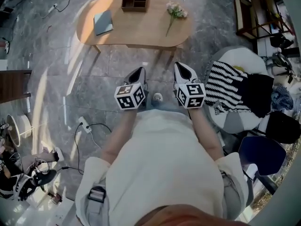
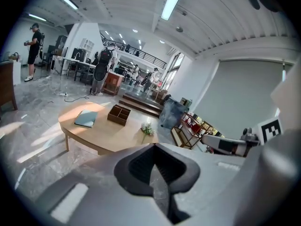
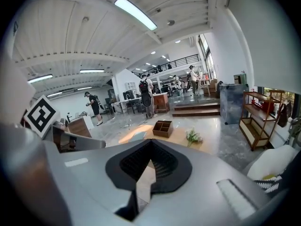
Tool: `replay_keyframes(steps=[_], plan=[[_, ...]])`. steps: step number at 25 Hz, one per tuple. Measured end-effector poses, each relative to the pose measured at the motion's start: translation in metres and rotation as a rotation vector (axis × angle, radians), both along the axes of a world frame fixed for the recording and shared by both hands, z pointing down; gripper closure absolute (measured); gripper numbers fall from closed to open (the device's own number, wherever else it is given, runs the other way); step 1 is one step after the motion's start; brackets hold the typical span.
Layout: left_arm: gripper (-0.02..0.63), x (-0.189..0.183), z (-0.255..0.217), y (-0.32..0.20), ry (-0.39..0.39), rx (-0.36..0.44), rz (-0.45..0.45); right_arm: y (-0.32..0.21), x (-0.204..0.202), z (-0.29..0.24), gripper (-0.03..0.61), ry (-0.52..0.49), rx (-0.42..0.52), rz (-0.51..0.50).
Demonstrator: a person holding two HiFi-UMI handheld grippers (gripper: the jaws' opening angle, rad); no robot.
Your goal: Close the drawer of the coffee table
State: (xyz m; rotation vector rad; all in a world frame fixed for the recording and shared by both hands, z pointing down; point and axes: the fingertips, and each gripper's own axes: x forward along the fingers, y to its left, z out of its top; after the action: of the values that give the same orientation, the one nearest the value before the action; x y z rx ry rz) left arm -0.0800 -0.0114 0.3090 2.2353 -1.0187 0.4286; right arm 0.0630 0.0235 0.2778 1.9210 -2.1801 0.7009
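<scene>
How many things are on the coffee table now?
3: a blue book at the left end, a wooden divided box at the far edge, a flower sprig toward the right. None looks hidden.

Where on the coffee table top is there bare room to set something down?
The coffee table is bare across its middle and near edge, between the blue-grey book and the flower sprig, nearer than the wooden box. Crowded: the left end and the far edge.
</scene>
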Motion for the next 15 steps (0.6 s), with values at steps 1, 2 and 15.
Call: replay_keyframes(steps=[1,2,15], plan=[[0.614,0.002,-0.008,0.002,0.009,0.013,0.002,0.001,0.000,-0.007,0.577,0.003,0.012,-0.007],[0.614,0.004,-0.016,0.004,0.018,0.026,0.005,0.003,0.000,-0.013,0.577,0.008,0.023,-0.014],[0.614,0.003,-0.060,0.011,0.091,0.099,0.028,0.011,-0.019,-0.041,0.577,0.034,0.077,-0.068]])
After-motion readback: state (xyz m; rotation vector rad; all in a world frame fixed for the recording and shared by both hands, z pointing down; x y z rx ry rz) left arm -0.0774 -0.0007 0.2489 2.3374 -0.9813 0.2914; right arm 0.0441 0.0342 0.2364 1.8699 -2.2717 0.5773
